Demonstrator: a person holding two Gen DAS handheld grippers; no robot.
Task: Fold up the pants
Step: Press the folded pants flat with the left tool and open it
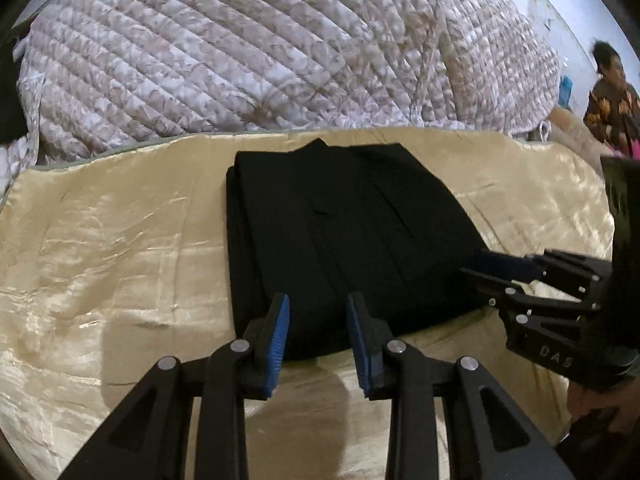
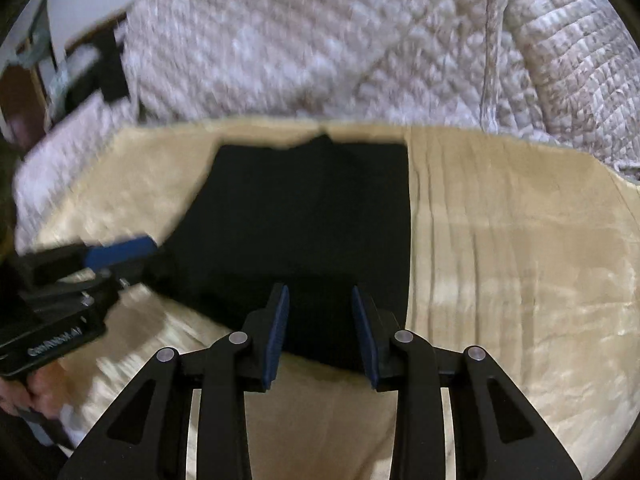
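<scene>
Black pants (image 1: 340,232) lie folded into a thick rectangle on a cream satin sheet (image 1: 120,260). My left gripper (image 1: 318,312) is open and empty, its blue pads just over the near edge of the pants. My right gripper (image 1: 476,266) comes in from the right at the near right corner of the pants. In the right wrist view the pants (image 2: 304,216) fill the middle and my right gripper (image 2: 320,304) is open and empty above their near edge. The left gripper (image 2: 148,246) shows at the left, by the pants' left edge. This view is blurred.
A quilted floral bedspread (image 1: 260,48) is bunched up behind the sheet; it also shows in the right wrist view (image 2: 320,40). A person (image 1: 612,96) stands at the far right. Dark furniture (image 2: 96,68) stands at the far left.
</scene>
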